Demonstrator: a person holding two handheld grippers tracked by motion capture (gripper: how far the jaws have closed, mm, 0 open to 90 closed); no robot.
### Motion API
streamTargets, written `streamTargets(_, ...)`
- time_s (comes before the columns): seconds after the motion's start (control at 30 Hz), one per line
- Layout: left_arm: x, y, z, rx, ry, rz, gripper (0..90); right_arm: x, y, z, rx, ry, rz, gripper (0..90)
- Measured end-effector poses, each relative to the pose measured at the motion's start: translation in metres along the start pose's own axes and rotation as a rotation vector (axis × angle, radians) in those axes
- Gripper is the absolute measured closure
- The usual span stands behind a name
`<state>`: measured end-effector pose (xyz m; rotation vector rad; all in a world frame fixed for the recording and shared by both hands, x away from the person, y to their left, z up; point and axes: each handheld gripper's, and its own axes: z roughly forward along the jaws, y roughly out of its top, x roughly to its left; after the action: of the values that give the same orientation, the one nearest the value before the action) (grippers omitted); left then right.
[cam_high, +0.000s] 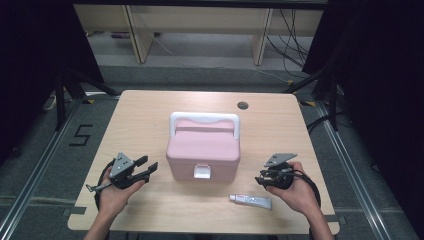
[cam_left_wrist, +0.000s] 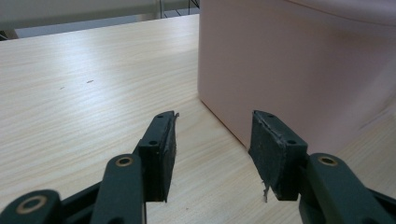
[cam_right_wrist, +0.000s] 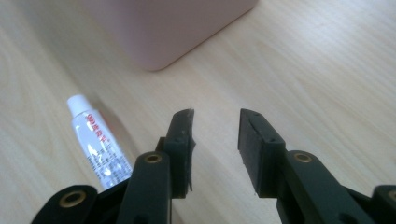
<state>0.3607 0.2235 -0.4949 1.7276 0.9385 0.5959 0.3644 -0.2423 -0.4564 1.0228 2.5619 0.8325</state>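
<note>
The left gripper (cam_high: 145, 167) rests in a hand on the desk (cam_high: 140, 115). Its jaws are spread, with nothing between them. Just ahead of those jaws, a bit to their right, sits the pink box (cam_high: 203, 148). Its lid is shut and its white handle (cam_high: 204, 120) lies back, so what is inside cannot be seen. The right gripper (cam_high: 261, 178) has spread, empty jaws too. The small white tube (cam_right_wrist: 99, 143) lies just left of its jaws.

I'm working in what looks like a lab: black curtains (cam_high: 30, 60) flank the wooden table (cam_high: 140, 115), tripod legs (cam_high: 65, 95) stand alongside, cables (cam_high: 290, 40) trail behind, and a "5" (cam_high: 80, 135) marks the floor.
</note>
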Motion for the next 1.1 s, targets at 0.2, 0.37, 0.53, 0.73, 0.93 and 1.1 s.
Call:
streamTargets(0.2,-0.004,0.001,0.000,0.006,-0.013,0.005,49.6,0.004,0.001,0.001,0.074,0.067,-0.090,62.0)
streamTargets(0.37,-0.004,0.002,-0.001,0.005,-0.018,0.025,49.4,0.007,0.001,0.001,0.122,0.143,-0.153,59.8)
streamTargets(0.53,-0.007,0.005,-0.001,0.002,-0.027,0.024,49.5,0.013,0.002,0.002,0.174,0.174,-0.224,58.2)
streamTargets(0.73,-0.008,0.004,0.003,0.010,-0.034,0.028,57.8,0.013,0.002,0.002,0.195,0.181,-0.245,57.8)
streamTargets(0.93,-0.015,0.010,0.017,0.006,-0.039,0.018,84.0,0.006,0.007,-0.001,0.088,0.093,-0.139,86.1)
streamTargets(1.1,-0.017,0.017,0.028,0.017,-0.069,0.017,90.0,-0.001,0.013,-0.002,0.049,0.054,-0.086,90.0)
